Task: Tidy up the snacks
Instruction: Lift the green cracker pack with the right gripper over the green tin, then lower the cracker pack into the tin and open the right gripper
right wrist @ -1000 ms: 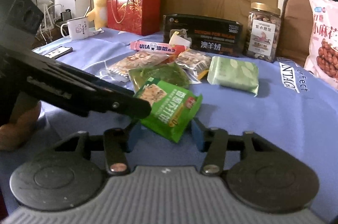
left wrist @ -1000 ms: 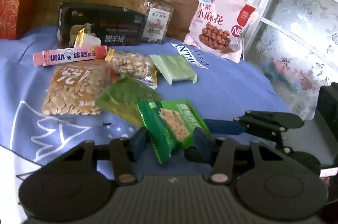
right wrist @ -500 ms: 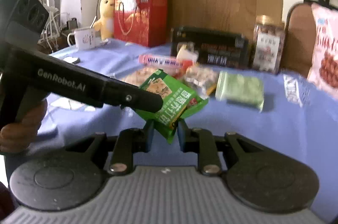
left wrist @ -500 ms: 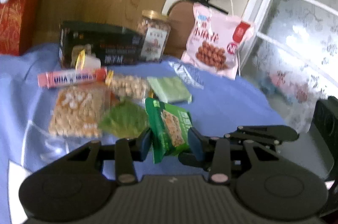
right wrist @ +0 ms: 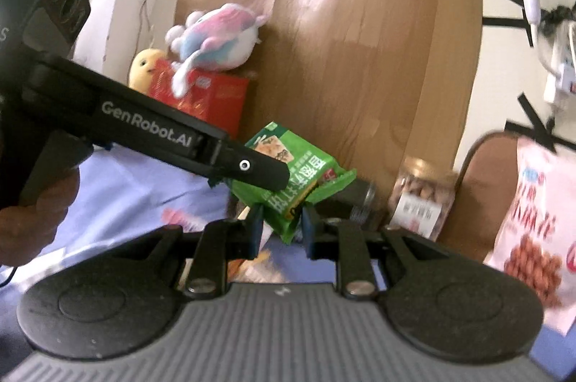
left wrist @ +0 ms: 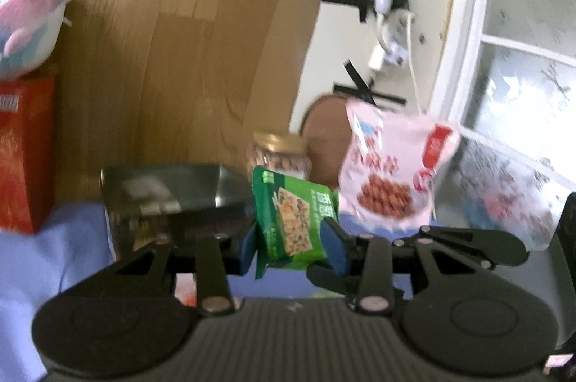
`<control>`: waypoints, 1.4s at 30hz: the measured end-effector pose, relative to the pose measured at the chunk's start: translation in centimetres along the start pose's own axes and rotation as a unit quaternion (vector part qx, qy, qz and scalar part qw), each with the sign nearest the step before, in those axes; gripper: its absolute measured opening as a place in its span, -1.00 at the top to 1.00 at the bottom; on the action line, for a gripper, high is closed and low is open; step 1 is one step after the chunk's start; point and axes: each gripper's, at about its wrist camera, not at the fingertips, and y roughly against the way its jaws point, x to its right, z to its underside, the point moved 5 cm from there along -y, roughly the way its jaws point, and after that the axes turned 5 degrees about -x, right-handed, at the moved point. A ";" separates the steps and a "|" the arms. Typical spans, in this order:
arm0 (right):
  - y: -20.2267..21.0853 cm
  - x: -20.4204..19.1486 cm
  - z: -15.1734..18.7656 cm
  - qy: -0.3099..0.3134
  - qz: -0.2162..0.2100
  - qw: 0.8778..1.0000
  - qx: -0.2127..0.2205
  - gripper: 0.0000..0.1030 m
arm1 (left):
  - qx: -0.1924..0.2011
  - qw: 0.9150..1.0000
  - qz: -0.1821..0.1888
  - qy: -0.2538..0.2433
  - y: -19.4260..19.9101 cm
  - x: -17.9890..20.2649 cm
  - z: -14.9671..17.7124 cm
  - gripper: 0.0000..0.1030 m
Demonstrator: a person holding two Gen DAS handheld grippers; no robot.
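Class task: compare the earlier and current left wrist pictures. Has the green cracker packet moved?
Yes. The green cracker packet has gone up: it lay on the blue cloth before, and now hangs level with the black box, clamped by both grippers.

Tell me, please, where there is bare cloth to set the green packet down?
The blue cloth looks bare on the left, between the red box and the black box. The right is crowded: the jar and the pink bag stand close behind the green packet. The cloth beneath the packet is hidden.

A blue cloth (left wrist: 54,256) is covering my desk, carrying the black box (left wrist: 169,205), nut jar (right wrist: 421,202) and red box (left wrist: 21,151).
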 end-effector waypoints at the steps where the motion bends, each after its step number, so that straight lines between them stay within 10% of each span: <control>1: -0.6 0.4 -0.4 0.000 0.001 1.000 0.003 0.51 | 0.004 1.000 -0.002 0.000 -0.4 -0.3 -0.6 0.27; 23: -14.8 2.9 -2.2 -0.009 0.004 1.000 -0.022 0.50 | 0.016 0.996 -0.053 0.072 -11.4 -11.4 -4.0 0.28; 42: -16.2 3.0 -1.4 -0.029 0.028 0.999 -0.016 0.12 | 0.010 0.990 -0.139 0.008 -12.3 -10.3 -2.8 -0.05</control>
